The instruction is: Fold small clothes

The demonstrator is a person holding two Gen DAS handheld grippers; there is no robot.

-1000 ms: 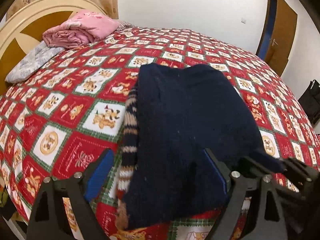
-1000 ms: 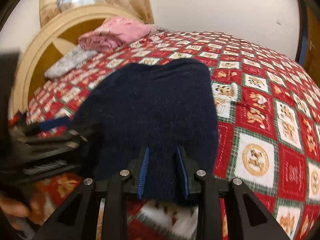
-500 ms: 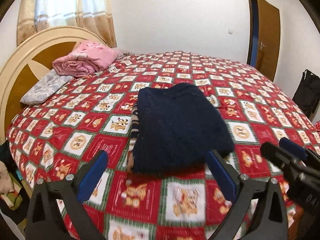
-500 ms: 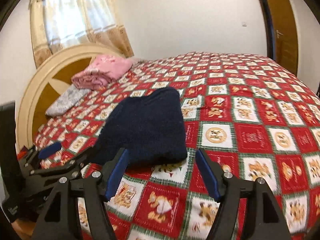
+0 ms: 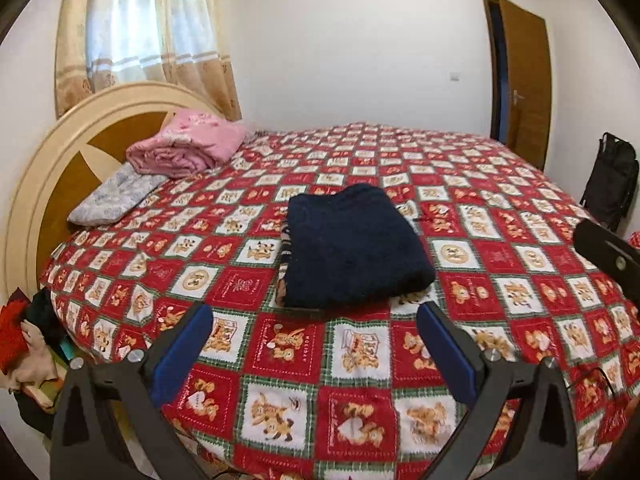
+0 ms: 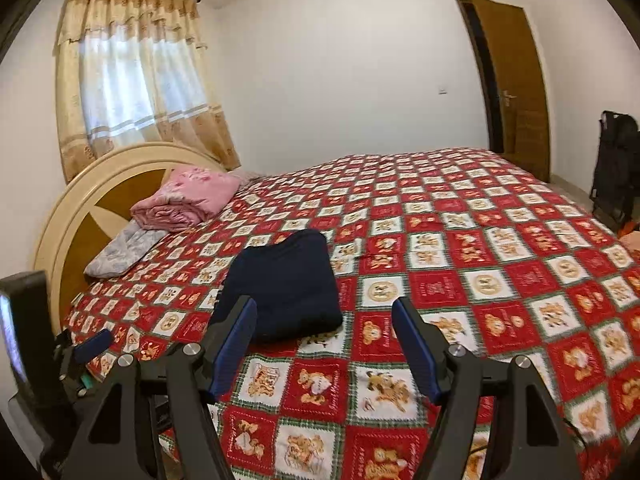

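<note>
The navy sweater (image 5: pixel 354 246) is a thick, fuzzy knit folded into a rounded rectangle, with a striped tan-and-dark edge peeking from under its left side; it lies flat on the bedspread (image 5: pixel 520 264), a quilted cover of red and white squares printed with bears and edged in green plaid. Left of the sweater, a flat grey floral pillow (image 5: pixel 114 198) rests against the curved cream and brown wooden headboard (image 5: pixel 64 160), and a rolled soft pink blanket (image 5: pixel 186 144) sits partly on the pillow's far end. Gauzy cream curtains (image 5: pixel 144 36) with tan bands hang behind the headboard. Near the sweater, apart from it, the left gripper (image 5: pixel 316 354) has its black fingers and blue pads spread wide with only bedspread between them. The right gripper (image 6: pixel 324 350) also stands spread and empty, its jaws having just been opening, the sweater's near edge just beyond its left pad. Far right of the sweater stand a brown wooden door (image 5: pixel 524 76) and a black bag (image 5: pixel 610 180).
</note>
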